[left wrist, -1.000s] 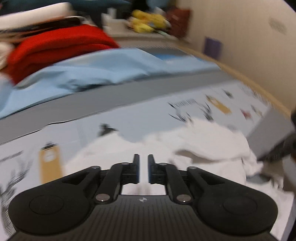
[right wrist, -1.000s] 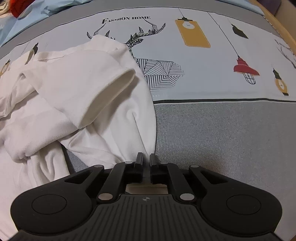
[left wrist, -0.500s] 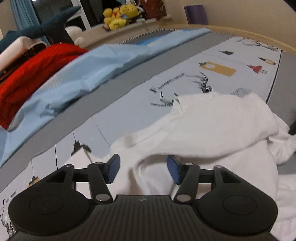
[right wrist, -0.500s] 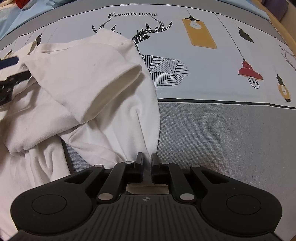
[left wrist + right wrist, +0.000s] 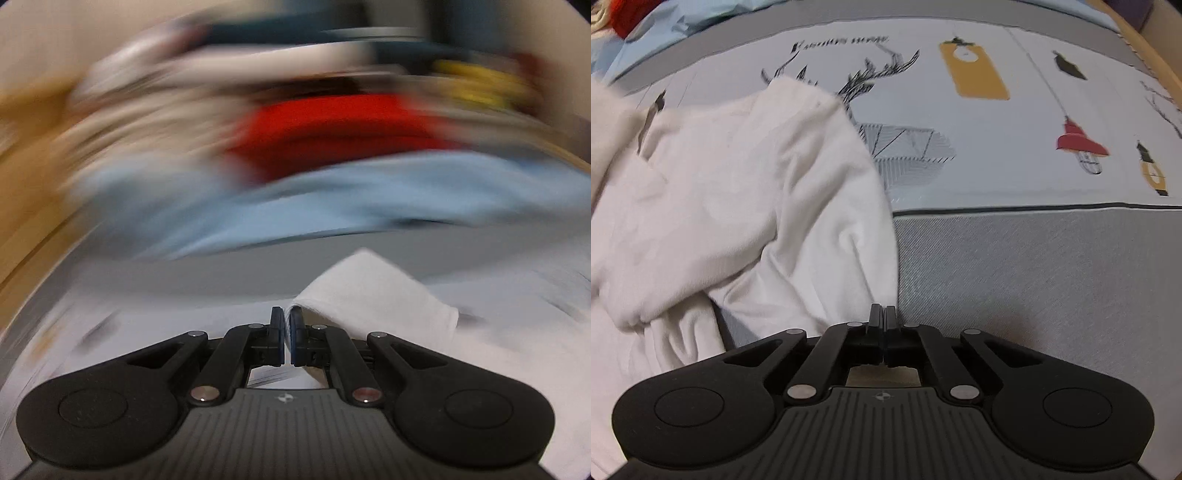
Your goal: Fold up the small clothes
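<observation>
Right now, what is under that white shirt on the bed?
The white shirt lies on a printed bedsheet. Its edge covers part of the deer drawing and the grey band. A grey patch shows between its folds; the rest beneath is hidden.

right gripper pinched on the white garment's hem; garment crumpled on printed bedsheet
</observation>
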`<action>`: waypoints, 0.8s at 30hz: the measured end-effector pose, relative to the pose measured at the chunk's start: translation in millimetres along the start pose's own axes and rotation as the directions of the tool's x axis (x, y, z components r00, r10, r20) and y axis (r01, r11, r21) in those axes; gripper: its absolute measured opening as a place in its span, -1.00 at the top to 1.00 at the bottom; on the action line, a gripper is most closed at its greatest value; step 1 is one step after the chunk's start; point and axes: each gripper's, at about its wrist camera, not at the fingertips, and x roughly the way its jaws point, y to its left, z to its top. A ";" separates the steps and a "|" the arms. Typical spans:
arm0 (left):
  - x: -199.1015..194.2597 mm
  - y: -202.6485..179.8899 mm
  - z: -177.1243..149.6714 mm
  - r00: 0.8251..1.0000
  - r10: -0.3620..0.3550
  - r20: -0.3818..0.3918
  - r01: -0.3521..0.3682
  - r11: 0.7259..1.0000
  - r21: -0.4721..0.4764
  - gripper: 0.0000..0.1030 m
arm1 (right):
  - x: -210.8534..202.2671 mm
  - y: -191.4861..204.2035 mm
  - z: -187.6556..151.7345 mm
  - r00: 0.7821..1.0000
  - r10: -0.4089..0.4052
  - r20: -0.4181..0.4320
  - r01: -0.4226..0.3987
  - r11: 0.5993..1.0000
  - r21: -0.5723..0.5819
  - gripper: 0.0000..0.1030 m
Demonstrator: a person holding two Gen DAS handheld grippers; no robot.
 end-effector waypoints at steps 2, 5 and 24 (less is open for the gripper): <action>11.0 79.0 -7.9 0.969 0.211 -0.127 -0.232 0.956 -0.178 0.92 | -3.7 -3.4 2.0 1.000 -0.009 0.019 0.008 1.000 0.014 1.00; 10.3 126.3 -20.9 0.938 0.241 -0.249 -0.302 0.921 -0.246 0.93 | -10.1 -7.2 3.7 0.998 -0.027 0.050 0.026 0.999 0.028 1.00; -106.0 -158.8 -87.7 0.925 -0.300 -0.233 0.362 0.883 0.298 0.41 | 10.2 -26.2 -9.7 0.993 0.116 -0.012 -0.114 0.990 0.088 0.14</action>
